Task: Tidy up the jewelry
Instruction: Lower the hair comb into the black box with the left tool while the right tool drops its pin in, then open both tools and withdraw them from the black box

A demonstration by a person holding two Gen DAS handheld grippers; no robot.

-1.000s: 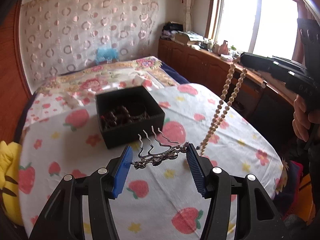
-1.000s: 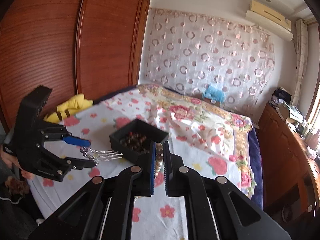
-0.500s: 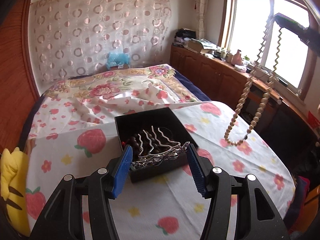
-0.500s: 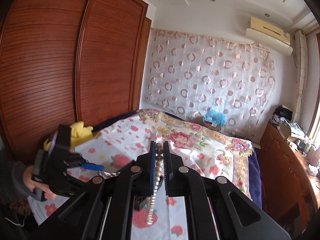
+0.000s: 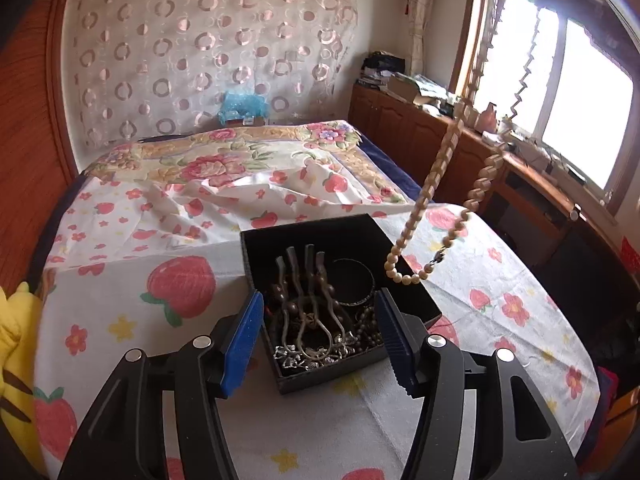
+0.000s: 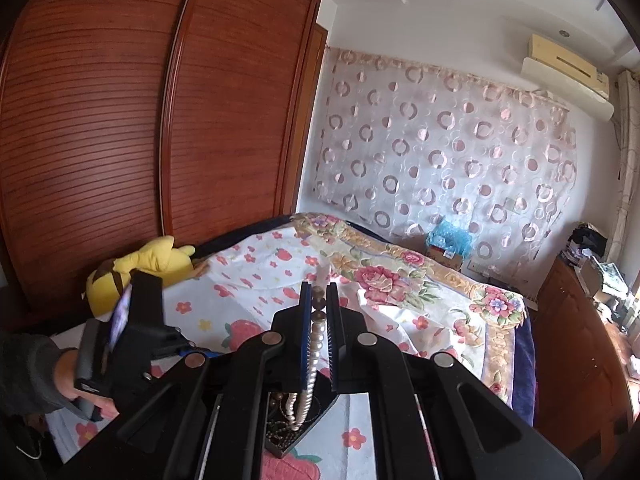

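The left gripper [image 5: 320, 334] is opening — its silver pronged hair comb [image 5: 310, 312] lying (released) in the square black jewelry box [image 5: 404, 280]; the right gripper [image 6: 319, 316] is pinching the cream pearl necklace [image 6: 316, 340].

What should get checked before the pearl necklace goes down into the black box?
1. Right gripper shut on the pearl necklace: ok.
2. Necklace hanging free, untangled: ok; its lowest loop dangles at the black box's far right corner.
3. Hair comb lying inside the box: ok.
4. Left gripper let go of the comb: ok; its jaws have just been opening and no pad touches it.
5. Left gripper out of the necklace's way: not ok; it hangs over the box.
6. Room left in the box: cannot tell.
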